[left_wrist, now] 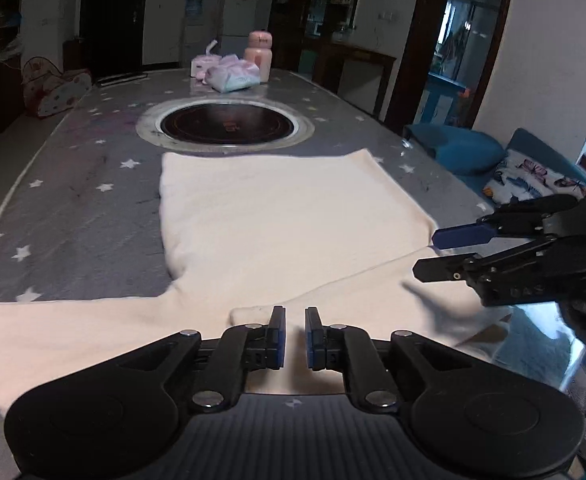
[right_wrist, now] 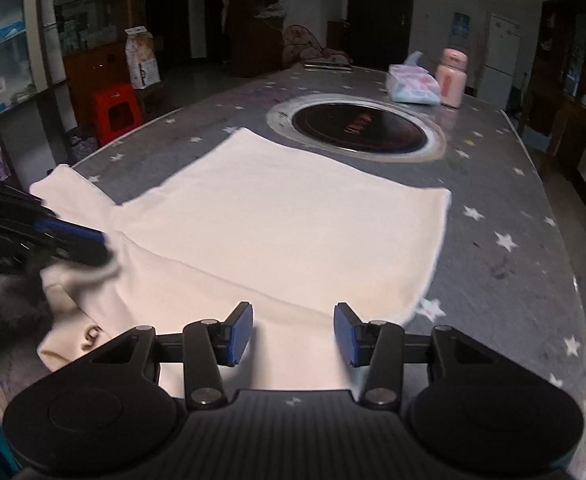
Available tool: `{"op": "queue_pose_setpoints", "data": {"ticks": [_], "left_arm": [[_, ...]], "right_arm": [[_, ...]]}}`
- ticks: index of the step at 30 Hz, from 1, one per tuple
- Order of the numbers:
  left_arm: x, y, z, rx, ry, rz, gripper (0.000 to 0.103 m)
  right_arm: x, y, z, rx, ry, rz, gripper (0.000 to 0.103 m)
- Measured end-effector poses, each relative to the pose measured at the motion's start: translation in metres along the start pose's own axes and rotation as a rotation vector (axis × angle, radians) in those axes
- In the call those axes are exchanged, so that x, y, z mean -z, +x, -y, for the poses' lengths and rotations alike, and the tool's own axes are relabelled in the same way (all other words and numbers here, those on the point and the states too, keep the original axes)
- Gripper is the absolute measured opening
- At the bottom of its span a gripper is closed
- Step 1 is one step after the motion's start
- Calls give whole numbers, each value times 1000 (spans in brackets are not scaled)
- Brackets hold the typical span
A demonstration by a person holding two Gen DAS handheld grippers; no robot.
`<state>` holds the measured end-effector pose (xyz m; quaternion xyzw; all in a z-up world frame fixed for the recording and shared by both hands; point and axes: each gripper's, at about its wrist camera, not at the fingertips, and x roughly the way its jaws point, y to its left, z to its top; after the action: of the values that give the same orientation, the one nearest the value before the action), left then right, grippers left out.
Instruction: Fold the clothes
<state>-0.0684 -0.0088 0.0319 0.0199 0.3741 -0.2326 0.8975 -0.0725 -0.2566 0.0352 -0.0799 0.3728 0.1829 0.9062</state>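
Garment: a cream top (left_wrist: 285, 220) lies flat on the tabletop (left_wrist: 73, 184), its body stretching away from both tools toward the round cooker plate (left_wrist: 229, 122); one sleeve (left_wrist: 53, 328) runs out to the left in the left wrist view.
Key relation: the near edge of the garment lies directly under both tools, and its long axis runs away from them, so I judge a fold would carry this edge forward over the body.
Left tool (left_wrist: 295, 330): jaws almost closed, only a narrow gap; no cloth visibly pinched (a small fold sits just beyond the tips).
Right tool (right_wrist: 293, 328): jaws about half open over the cloth, nothing between the pads.
Nearer hand: both are at the same edge, right tool at the right side, near the other sleeve.
Around: a tissue pack (left_wrist: 233, 74) and a pink bottle (left_wrist: 259, 56) at the far end, well apart.
In the way: nothing on the cloth; the cooker plate lies just beyond its far edge.
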Motion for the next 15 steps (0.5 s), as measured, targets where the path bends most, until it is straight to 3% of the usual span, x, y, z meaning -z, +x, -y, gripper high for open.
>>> {"op": "queue_pose_setpoints", "data": {"ticks": [3,9,15], "left_arm": [[3,8,-8,-23,-22,-28,11],[11,-29,-30,-81,-65,35,15],[30,-61,-80,-275,-218,72,19]], "right_arm": [[-6,3,-12,-30,-30,-3,45],[-18,11,-42,-126,-99,-11,45],[-28,32,-81,-229,-192,-34,34]]}}
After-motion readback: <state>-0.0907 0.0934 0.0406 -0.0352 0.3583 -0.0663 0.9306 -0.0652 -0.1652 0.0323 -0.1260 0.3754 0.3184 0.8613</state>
